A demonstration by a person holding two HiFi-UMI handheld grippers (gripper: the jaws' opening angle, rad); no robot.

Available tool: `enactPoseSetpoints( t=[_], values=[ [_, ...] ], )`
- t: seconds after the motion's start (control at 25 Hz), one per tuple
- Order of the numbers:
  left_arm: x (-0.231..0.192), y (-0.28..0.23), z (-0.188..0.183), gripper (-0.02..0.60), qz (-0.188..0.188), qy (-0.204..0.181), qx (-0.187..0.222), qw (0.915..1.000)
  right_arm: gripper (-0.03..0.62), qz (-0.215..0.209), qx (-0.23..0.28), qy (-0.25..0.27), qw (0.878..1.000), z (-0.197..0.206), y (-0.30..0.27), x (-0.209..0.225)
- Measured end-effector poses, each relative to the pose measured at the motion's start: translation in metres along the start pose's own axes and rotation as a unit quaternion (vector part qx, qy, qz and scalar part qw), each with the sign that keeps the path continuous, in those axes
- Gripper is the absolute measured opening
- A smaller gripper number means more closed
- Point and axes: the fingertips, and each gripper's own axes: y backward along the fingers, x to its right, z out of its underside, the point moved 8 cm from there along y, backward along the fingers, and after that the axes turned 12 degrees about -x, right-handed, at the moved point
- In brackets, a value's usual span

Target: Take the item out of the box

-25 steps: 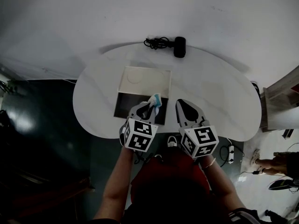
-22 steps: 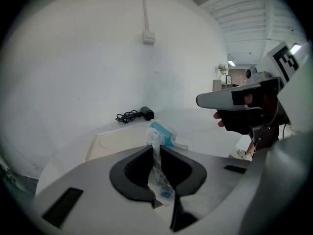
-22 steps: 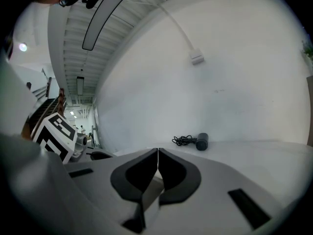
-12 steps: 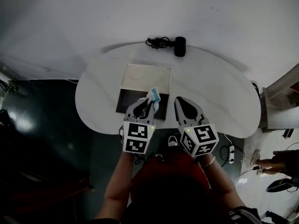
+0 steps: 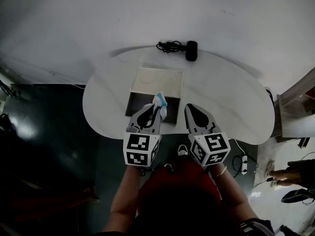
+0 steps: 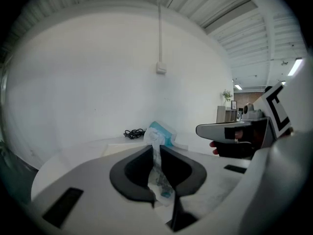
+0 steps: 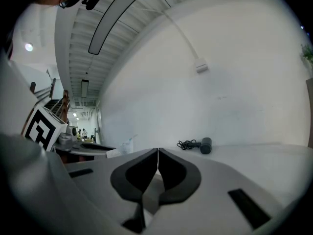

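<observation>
- black device [image 5: 191, 50] with its coiled cable [image 5: 169, 46] sits on the tabletop [image 5: 231, 97] behind the box [image 5: 147, 80], at the far edge, well apart from it; the right gripper view shows them too, device [image 7: 206, 145], cable [image 7: 188, 144]
- power strip [image 5: 243, 162] lies on the floor, right of the box and nearer me, off the tabletop
- nothing stands between the box and my two grippers; my right gripper is the only thing close beside my left one
- box is open, near the middle of the tabletop: pale half on the far side with a faint ring mark, dark half on my side; what lies in the dark half is too dim to tell
- item [image 5: 160, 101], a crinkled white-and-teal packet, is over the near right part of the box seen from above; can't tell whether it is clear of the rim
- my left gripper [image 5: 156, 113] is at the box's near edge, fingers narrow and pinching the item [image 6: 159, 133]; the packet runs down between them and sticks up past the tips in the left gripper view [image 6: 157, 148]
- my right gripper [image 5: 191, 109] is just right of the box's near right corner, over bare tabletop; fingers pressed together, nothing between them [image 7: 157, 153]
- my two grippers sit side by side, near each other, not touching
</observation>
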Motion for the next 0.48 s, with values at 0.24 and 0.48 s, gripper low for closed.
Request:
enactPoseSetpoints(
  t=[0.24, 0.48],
  values=[
    [0.002, 0.019, 0.0, 0.061, -0.003, 0.019, 0.041, 0.999, 0.015, 0.0, 0.004, -0.005, 1.0, 0.003, 0.006, -0.005],
    [0.002, 0.037, -0.001, 0.06, -0.004, 0.038, 0.072, 0.9967, 0.015, 0.004, 0.006, -0.003, 1.0, 0.003, 0.01, -0.009]
  ],
)
